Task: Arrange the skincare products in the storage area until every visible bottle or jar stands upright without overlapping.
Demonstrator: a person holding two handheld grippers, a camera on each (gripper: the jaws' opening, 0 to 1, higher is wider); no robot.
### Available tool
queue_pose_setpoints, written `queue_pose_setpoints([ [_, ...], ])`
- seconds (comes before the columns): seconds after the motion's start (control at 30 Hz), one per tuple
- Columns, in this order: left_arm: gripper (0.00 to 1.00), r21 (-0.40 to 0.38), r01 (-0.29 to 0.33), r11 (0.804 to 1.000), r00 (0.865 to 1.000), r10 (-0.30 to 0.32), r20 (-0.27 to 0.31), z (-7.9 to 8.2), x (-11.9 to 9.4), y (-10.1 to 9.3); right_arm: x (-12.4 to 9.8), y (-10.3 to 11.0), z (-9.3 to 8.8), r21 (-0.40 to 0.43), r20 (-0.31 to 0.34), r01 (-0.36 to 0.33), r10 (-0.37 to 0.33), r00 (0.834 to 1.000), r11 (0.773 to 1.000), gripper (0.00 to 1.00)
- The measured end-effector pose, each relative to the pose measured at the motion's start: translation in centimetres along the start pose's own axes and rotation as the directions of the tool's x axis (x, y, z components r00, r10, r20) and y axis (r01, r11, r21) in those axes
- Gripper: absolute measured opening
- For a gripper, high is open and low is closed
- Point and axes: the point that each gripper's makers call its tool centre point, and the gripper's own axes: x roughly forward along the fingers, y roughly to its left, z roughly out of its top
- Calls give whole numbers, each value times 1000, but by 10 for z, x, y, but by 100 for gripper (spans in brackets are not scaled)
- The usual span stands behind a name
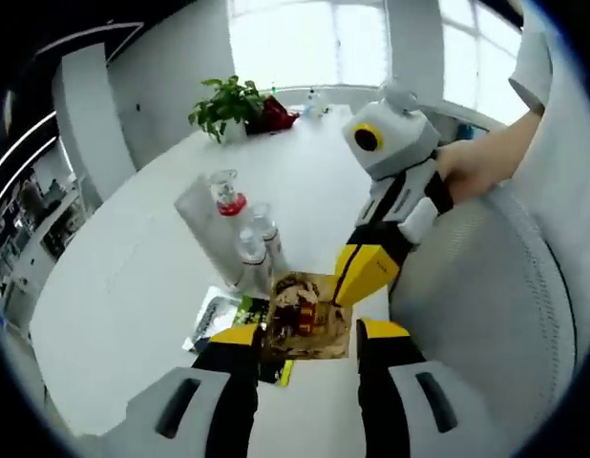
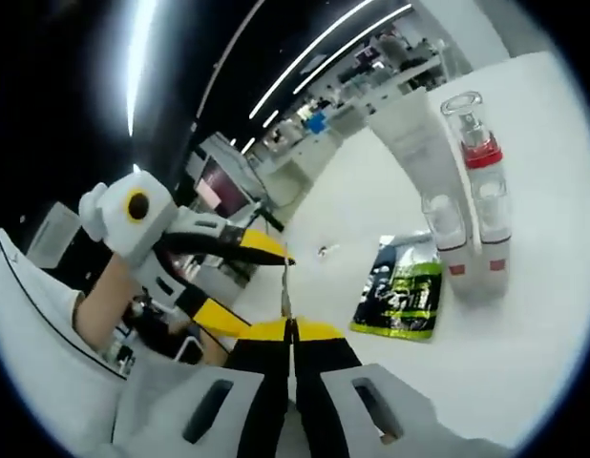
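A brown printed sachet (image 1: 309, 315) hangs above the white table (image 1: 133, 286), flat towards the left gripper view. My right gripper (image 1: 357, 286) comes in from the right and is shut on the sachet's right edge. In the right gripper view the sachet (image 2: 285, 291) is a thin edge rising from my shut right gripper (image 2: 290, 329). My left gripper (image 1: 309, 334) is open, its jaws either side of the sachet; its (image 2: 266, 286) jaws stand apart here too. A red-collared clear bottle (image 1: 228, 196), two small clear bottles (image 1: 257, 239) and a white tube (image 1: 204, 229) sit grouped together.
A green and black sachet (image 1: 219, 320) lies flat on the table beside the bottles, also seen as the green sachet (image 2: 405, 286). A potted plant (image 1: 228, 105) stands at the far table edge. A person's hand (image 1: 467, 167) and white clothing (image 1: 495, 315) are on the right.
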Motion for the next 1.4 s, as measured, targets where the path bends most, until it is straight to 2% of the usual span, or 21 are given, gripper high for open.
queue_pose_setpoints([
  [0.07, 44, -44, -10, 999, 1000, 11, 16, -2, -2, 1, -1, -2, 1, 16, 14, -5, 5, 1000, 1000, 1],
  [0.17, 44, -151, -12, 989, 998, 21, 57, -5, -5, 3, -3, 0, 4, 31, 36, -16, 15, 999, 999, 1],
  [0.27, 42, -274, 25, 961, 992, 10, 126, -1, -6, -4, -3, 8, 7, 32, 68, -43, 40, 997, 999, 1],
  [0.33, 40, -319, 44, 947, 988, 7, 157, -2, -9, -5, -3, 10, 9, 40, 86, -57, 53, 995, 998, 1],
  [0.37, 39, -359, 54, 932, 983, 13, 182, -1, -10, -7, -4, 11, 11, 40, 96, -65, 61, 993, 997, 1],
  [0.47, 35, -482, 105, 870, 964, 31, 265, -1, -15, -5, -3, 14, 13, 44, 113, -75, 69, 991, 996, 1],
  [0.5, 33, -523, 132, 842, 954, 36, 298, 1, -16, -6, -3, 15, 14, 48, 120, -78, 72, 990, 996, 1],
  [0.53, 31, -565, 166, 808, 941, 42, 337, 4, -18, -7, -3, 17, 16, 79, 139, -92, 80, 987, 993, 1],
  [0.57, 27, -608, 220, 763, 920, 44, 389, 7, -21, -9, -3, 19, 19, 103, 158, -104, 87, 984, 989, 1],
  [0.63, 24, -652, 293, 699, 888, 53, 457, 9, -24, -12, -4, 23, 27, 163, 214, -137, 101, 972, 977, 1],
  [0.7, 19, -677, 306, 669, 875, 82, 477, 7, -25, -14, -5, 28, 33, 213, 263, -178, 119, 957, 961, 1],
  [0.73, 17, -689, 298, 661, 878, 94, 470, 4, -25, -14, -4, 29, 34, 239, 274, -187, 118, 954, 953, 1],
  [0.77, 13, -697, 295, 653, 877, 104, 469, 2, -25, -14, -3, 29, 33, 228, 265, -181, 118, 957, 957, 1],
  [0.9, 5, -707, 312, 635, 860, 128, 495, 7, -28, -17, 3, 33, 26, 204, 236, -172, 122, 964, 964, 1],
  [0.97, 5, -716, 308, 626, 855, 148, 497, 8, -30, -14, 3, 33, 27, 224, 250, -176, 118, 961, 959, 1],
  [1.07, 3, -736, 320, 597, 846, 170, 506, 9, -32, -12, 4, 33, 26, 229, 252, -177, 117, 961, 957, 1],
  [1.13, 1, -741, 314, 593, 844, 183, 504, 9, -33, -11, 5, 33, 25, 215, 246, -167, 112, 963, 962, 2],
  [1.27, 1, -763, 327, 557, 845, 191, 500, 10, -34, -12, 6, 28, 20, 168, 212, -136, 99, 972, 976, 6],
  [1.3, 0, -766, 340, 546, 840, 191, 509, 12, -35, -12, 6, 27, 19, 159, 206, -131, 97, 974, 979, 8],
  [1.33, 0, -765, 339, 547, 838, 193, 510, 12, -36, -11, 5, 27, 20, 150, 209, -134, 101, 973, 980, 10],
  [1.4, 0, -773, 340, 536, 843, 191, 503, 10, -36, -11, 2, 26, 24, 159, 216, -149, 112, 970, 976, 13],
])
